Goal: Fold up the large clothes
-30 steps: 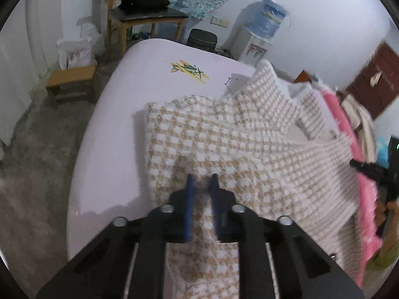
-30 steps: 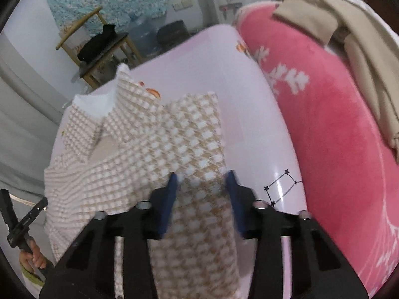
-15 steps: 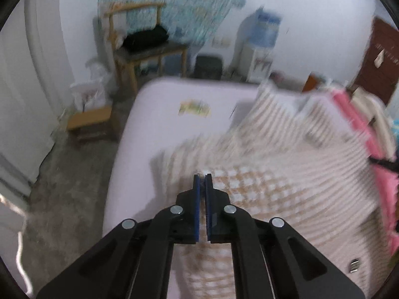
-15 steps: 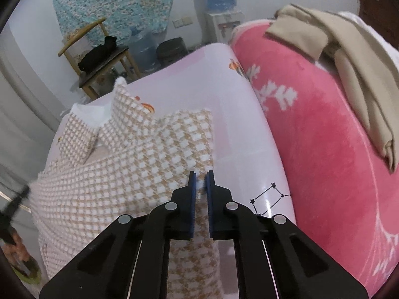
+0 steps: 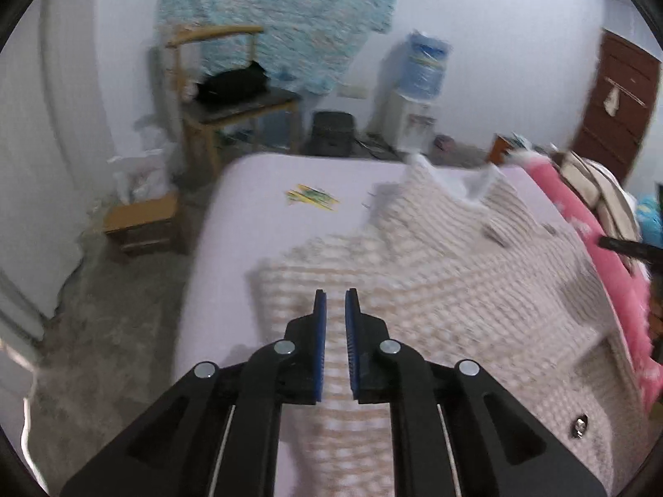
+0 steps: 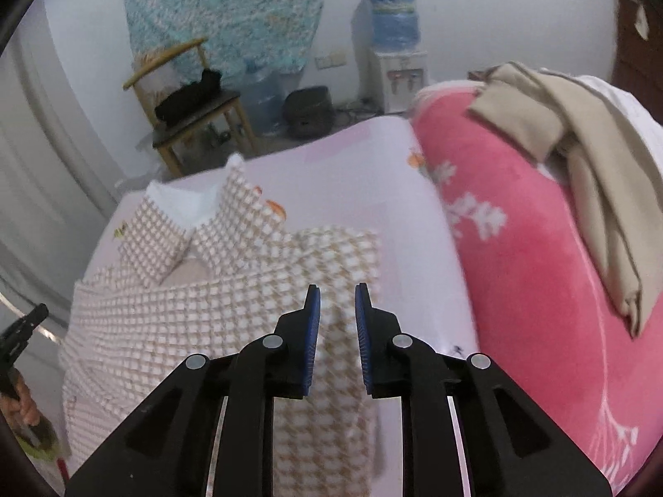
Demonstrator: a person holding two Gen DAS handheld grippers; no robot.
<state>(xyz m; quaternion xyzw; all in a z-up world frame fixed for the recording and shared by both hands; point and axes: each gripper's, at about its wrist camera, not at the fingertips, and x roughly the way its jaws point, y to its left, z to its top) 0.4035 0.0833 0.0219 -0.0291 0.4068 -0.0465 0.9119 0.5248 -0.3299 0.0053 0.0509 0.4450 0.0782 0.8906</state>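
Note:
A large beige-and-white checked shirt (image 5: 435, 273) lies spread on the pale lilac bed (image 5: 257, 190), collar toward the far end. It also shows in the right wrist view (image 6: 232, 290), sleeve folded in over the body. My left gripper (image 5: 335, 296) is slightly open and empty, raised above the shirt's left edge. My right gripper (image 6: 335, 290) is slightly open and empty, raised above the shirt's right edge. The left view is blurred by motion.
A pink blanket (image 6: 538, 273) with beige clothes (image 6: 580, 157) on it lies along the bed's right side. Past the far end stand a wooden chair (image 6: 194, 112), a water dispenser (image 6: 391, 54) and a low stool (image 5: 141, 223).
Both grippers shut on the shirt half a second ago, then opened and let go. Both have lifted and pulled back from the cloth.

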